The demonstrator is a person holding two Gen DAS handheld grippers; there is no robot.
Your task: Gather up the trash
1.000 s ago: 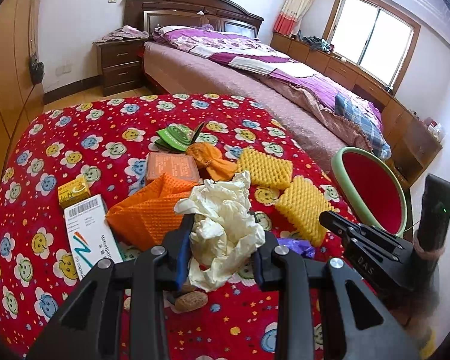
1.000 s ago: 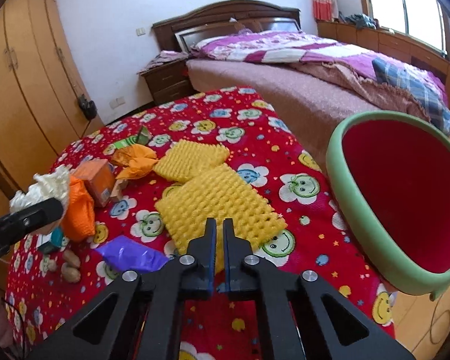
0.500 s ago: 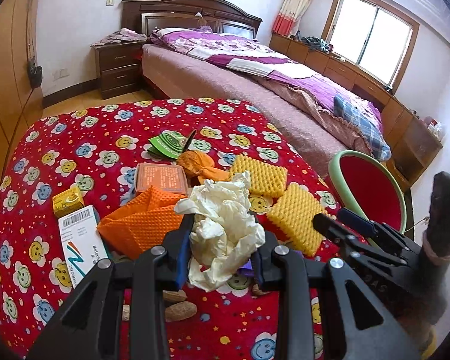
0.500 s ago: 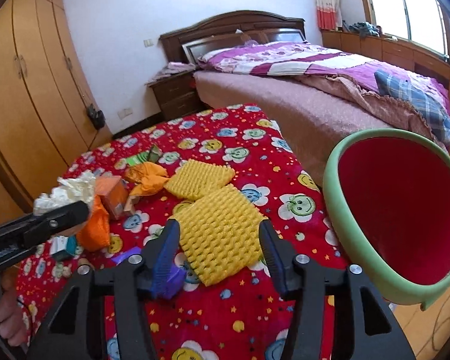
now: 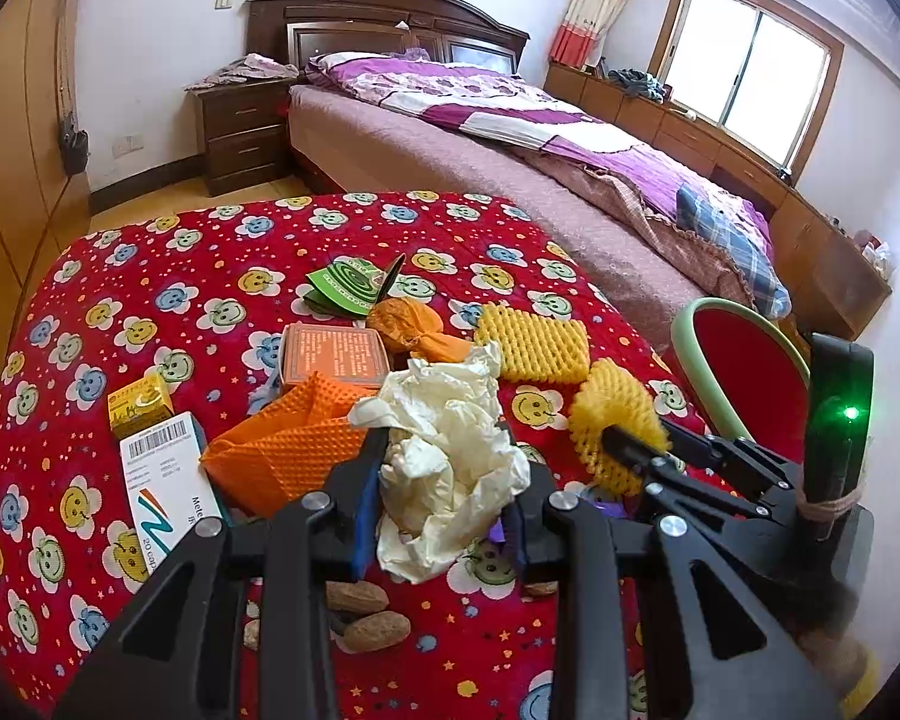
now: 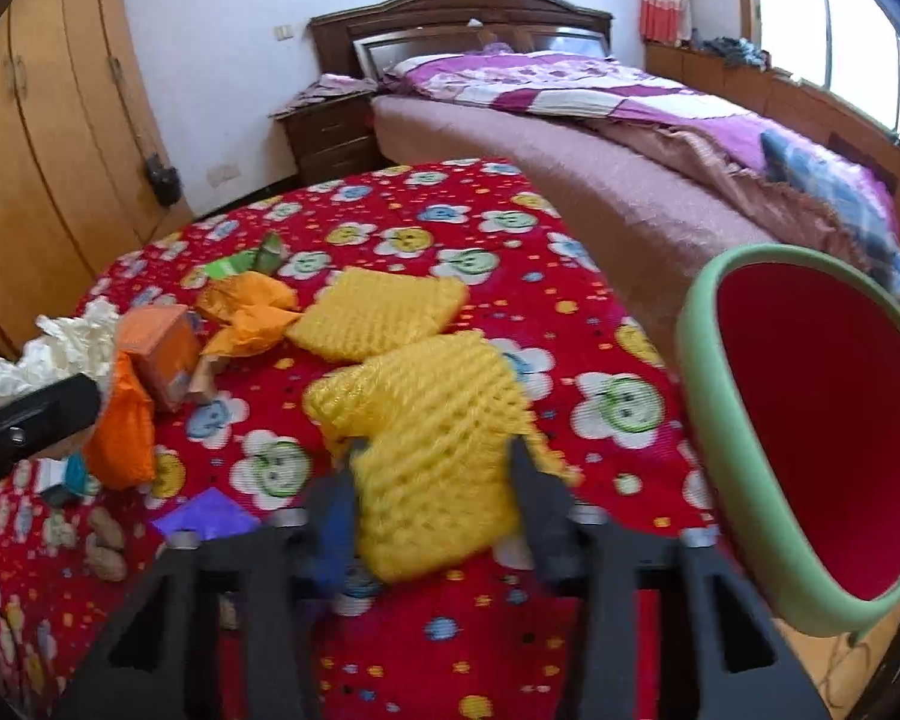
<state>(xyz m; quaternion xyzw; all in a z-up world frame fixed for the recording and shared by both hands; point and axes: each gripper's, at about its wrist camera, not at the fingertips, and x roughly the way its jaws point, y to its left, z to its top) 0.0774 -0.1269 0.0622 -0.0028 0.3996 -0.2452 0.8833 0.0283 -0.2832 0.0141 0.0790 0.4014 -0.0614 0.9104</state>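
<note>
My left gripper (image 5: 444, 480) pinches a crumpled, creamy tissue wad (image 5: 450, 456) above the red cloth (image 5: 210, 258). My right gripper (image 6: 435, 480) has just been closing; its jaws now squeeze a buckled yellow foam net (image 6: 438, 438), ridged like honeycomb, beside the smooth green-rimmed bin (image 6: 714, 420).

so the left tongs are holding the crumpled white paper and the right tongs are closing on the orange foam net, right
Not quite. The right tongs have just been closing on a yellow foam net, not the orange one; the right wrist view shows it between their tips. The orange foam net lies on the table. The left tongs do hold the crumpled white paper.
</note>
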